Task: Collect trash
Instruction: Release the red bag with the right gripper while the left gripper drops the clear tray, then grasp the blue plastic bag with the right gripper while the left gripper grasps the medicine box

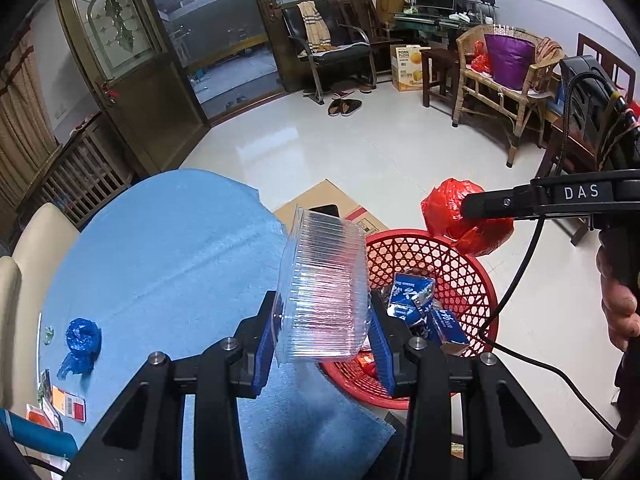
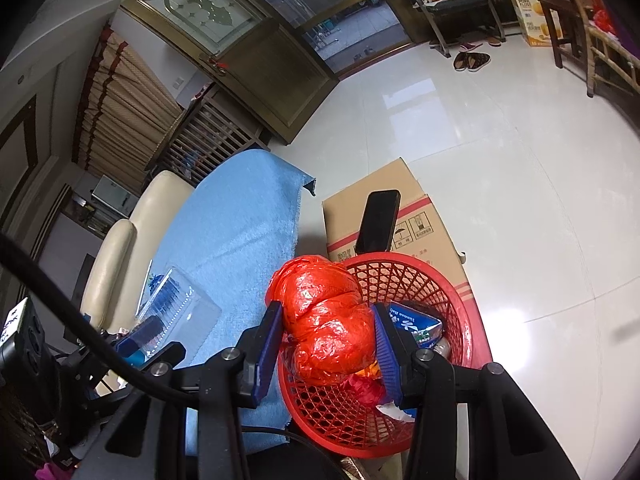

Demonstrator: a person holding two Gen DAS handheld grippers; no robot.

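left gripper [image 1: 322,320] clamps clear ribbed plastic container [image 1: 324,292], tilted, at table-side rim of red basket [image 1: 472,280]; right gripper [image 2: 326,344] grips crumpled red plastic bag [image 2: 330,320] over basket, pads against both sides; blue cartons [image 1: 412,292] already inside basket (with other scraps); blue bag scrap [image 1: 80,340] on blue tablecloth [image 1: 160,248], well apart from basket; cardboard box [image 2: 400,200] just behind basket
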